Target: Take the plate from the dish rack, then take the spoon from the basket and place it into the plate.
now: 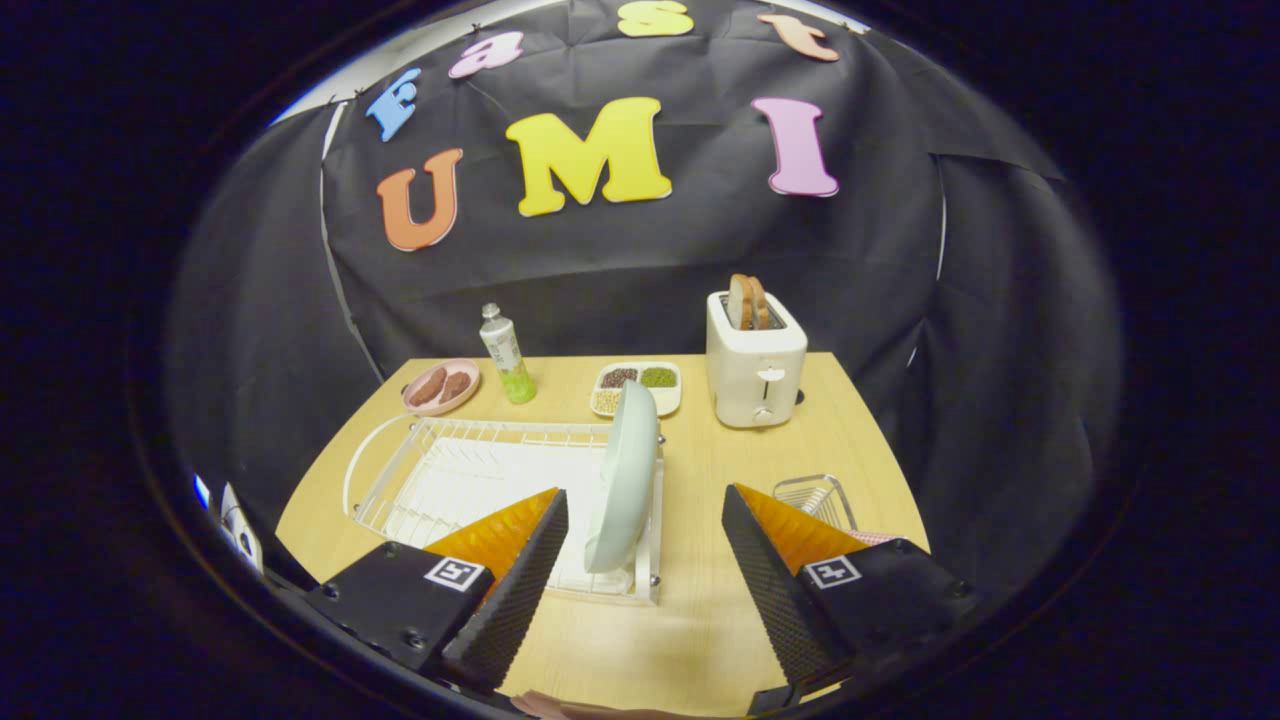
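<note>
A pale green plate (623, 478) stands on edge at the right end of the white wire dish rack (470, 470). My gripper (645, 505) is open, its two black ribbed fingers (522, 590) spread wide, and the plate's lower edge lies between them, closer to the left finger and touching neither. A small wire basket (815, 497) sits on the table just beyond the right finger, partly hidden by it; I cannot make out a spoon in it.
At the back of the wooden table (700, 620) stand a white toaster (755, 365) with bread in it, a divided tray of beans (637, 385), a green bottle (506, 355) and a pink plate (441, 387) of food.
</note>
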Demonstrator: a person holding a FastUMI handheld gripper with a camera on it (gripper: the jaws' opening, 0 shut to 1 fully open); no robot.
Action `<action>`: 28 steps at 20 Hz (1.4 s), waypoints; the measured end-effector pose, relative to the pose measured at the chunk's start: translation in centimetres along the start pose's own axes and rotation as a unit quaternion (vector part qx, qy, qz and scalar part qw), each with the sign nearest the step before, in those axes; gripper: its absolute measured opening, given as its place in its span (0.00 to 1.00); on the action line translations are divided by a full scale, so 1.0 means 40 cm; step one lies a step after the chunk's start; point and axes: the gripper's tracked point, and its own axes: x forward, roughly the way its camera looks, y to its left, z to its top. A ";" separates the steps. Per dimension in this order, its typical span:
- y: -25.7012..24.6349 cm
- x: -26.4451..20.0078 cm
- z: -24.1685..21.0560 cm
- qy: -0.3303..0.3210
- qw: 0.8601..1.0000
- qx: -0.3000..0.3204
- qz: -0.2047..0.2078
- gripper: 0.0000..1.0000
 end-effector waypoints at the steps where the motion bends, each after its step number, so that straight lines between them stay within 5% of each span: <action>1: 0.005 0.014 0.023 0.014 1.000 -0.010 -0.005 1.00; 7: 0.016 0.107 0.093 0.105 0.990 -0.069 -0.069 0.91; 11: -0.003 0.145 0.115 0.154 0.977 -0.062 -0.136 0.74; 16: -0.017 0.213 0.094 0.233 0.960 -0.027 -0.151 0.55; 19: -0.008 0.229 0.088 0.254 0.954 -0.025 -0.156 0.48; 22: 0.002 0.226 0.078 0.261 0.948 -0.034 -0.177 0.27; 28: 0.036 0.206 0.081 0.222 0.947 -0.027 -0.229 0.25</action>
